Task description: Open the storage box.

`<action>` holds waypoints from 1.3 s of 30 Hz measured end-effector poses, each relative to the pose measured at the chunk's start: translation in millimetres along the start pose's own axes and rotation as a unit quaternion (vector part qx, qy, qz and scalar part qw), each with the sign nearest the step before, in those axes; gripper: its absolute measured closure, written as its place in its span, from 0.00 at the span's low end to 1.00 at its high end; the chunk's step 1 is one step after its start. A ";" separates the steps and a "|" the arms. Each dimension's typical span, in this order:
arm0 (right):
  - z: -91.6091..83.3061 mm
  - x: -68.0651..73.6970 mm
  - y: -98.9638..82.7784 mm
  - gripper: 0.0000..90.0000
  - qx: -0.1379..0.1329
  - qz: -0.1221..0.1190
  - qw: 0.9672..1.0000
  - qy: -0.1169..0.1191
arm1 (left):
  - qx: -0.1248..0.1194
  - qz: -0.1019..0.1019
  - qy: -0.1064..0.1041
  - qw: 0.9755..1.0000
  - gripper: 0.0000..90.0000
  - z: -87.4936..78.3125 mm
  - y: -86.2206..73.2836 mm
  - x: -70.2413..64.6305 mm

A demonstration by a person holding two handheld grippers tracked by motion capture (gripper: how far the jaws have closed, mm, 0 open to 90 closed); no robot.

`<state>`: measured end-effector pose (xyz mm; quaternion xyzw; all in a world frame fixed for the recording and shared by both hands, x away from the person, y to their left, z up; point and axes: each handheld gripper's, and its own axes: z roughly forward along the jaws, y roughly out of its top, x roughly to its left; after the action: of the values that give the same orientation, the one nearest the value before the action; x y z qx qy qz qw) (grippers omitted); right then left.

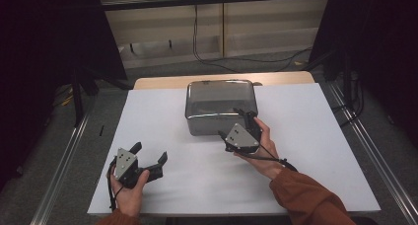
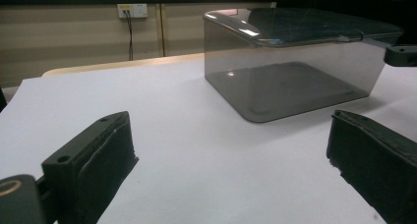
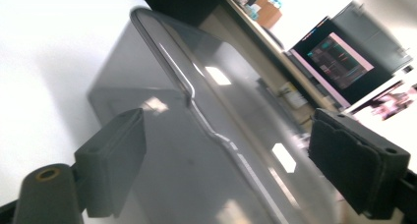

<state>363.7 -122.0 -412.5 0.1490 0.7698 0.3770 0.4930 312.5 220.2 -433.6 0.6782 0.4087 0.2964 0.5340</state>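
Note:
A smoky grey see-through plastic box (image 1: 221, 104) with a lid stands at the middle of the white table top (image 1: 305, 151). My right gripper (image 1: 234, 124) is at the box's near right corner, tilted on its side. In the right gripper view the box (image 3: 206, 111) and its lid rim run between the wide-apart jaws of the right gripper (image 3: 226, 135), and the pads are not pressing on it. My left gripper (image 1: 150, 152) rests low at the table's near left, open with nothing in it. The left gripper view looks past the left gripper (image 2: 231, 140) at the box (image 2: 295, 62).
A strip of wooden table edge (image 1: 162, 81) shows beyond the white top. Metal rails (image 1: 64, 161) run along both sides on the floor, and black cables (image 1: 207, 57) lie behind the table. There is a wall socket (image 2: 133, 10) and, off to the side, a lit monitor (image 3: 339, 62).

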 end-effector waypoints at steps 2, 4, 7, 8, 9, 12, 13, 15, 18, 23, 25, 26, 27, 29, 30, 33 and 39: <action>1.8 1.2 1.8 0.18 0.003 -0.026 1.000 -0.006 | 0.001 -0.003 0.001 1.000 0.04 -0.1 0.0 0.3; 2.9 3.6 3.6 0.20 0.006 -0.057 0.998 -0.017 | 0.004 -0.004 -0.005 1.000 0.04 0.0 0.0 0.6; 4.4 7.4 4.6 0.24 0.001 -0.101 0.995 -0.027 | 0.004 -0.002 -0.006 1.000 0.04 0.1 0.2 0.3; 4.8 8.4 4.5 0.26 0.001 -0.116 0.993 -0.033 | 0.004 -0.002 -0.007 1.000 0.04 0.0 0.2 0.3; 5.4 9.4 4.3 0.26 0.003 -0.126 0.991 -0.036 | 0.004 -0.002 -0.007 1.000 0.04 -0.1 0.2 0.4; 7.6 11.5 2.9 0.30 0.008 -0.152 0.987 -0.043 | 0.005 -0.003 -0.007 1.000 0.04 0.0 0.1 0.7; 8.0 11.9 2.5 0.32 0.010 -0.159 0.986 -0.043 | 0.005 -0.003 -0.006 1.000 0.04 0.0 0.0 0.9; 8.8 13.2 1.6 0.35 0.013 -0.171 0.984 -0.041 | 0.005 -0.003 -0.006 1.000 0.04 0.1 0.0 0.9; 9.7 17.5 1.6 0.40 0.019 -0.222 0.974 -0.043 | 0.005 -0.005 -0.011 1.000 0.04 0.5 -0.5 -0.3; 11.3 24.5 3.8 0.54 0.029 -0.267 0.962 -0.044 | 0.007 0.003 -0.010 1.000 0.04 0.8 -0.5 0.1; 12.3 26.4 4.0 0.59 0.031 -0.278 0.959 -0.045 | 0.006 0.001 -0.008 1.000 0.04 0.6 -0.7 0.5; 12.8 27.1 4.0 0.60 0.036 -0.283 0.957 -0.045 | 0.006 0.001 -0.008 1.000 0.04 0.7 -0.7 0.5; 13.7 27.8 3.8 0.61 0.039 -0.290 0.955 -0.048 | 0.006 0.002 -0.008 1.000 0.04 0.8 -0.7 0.5; 14.7 28.3 2.9 0.65 0.043 -0.292 0.954 -0.048 | 0.007 0.003 -0.009 1.000 0.05 0.9 -0.6 0.3; 15.3 28.3 2.6 0.65 0.044 -0.293 0.954 -0.048 | 0.006 0.004 -0.009 1.000 0.05 0.9 -0.5 0.3; 16.1 29.8 1.1 0.72 0.047 -0.301 0.951 -0.042 | 0.006 0.003 -0.009 1.000 0.04 0.9 -0.6 0.4; 18.2 31.0 -0.2 0.78 0.054 -0.306 0.949 -0.046 | 0.005 -0.001 -0.006 1.000 0.04 1.0 -0.9 1.3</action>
<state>365.1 -95.6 -436.9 -0.0503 0.7744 0.1586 0.6104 313.8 220.9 -434.8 0.6823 0.4078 0.2891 0.5334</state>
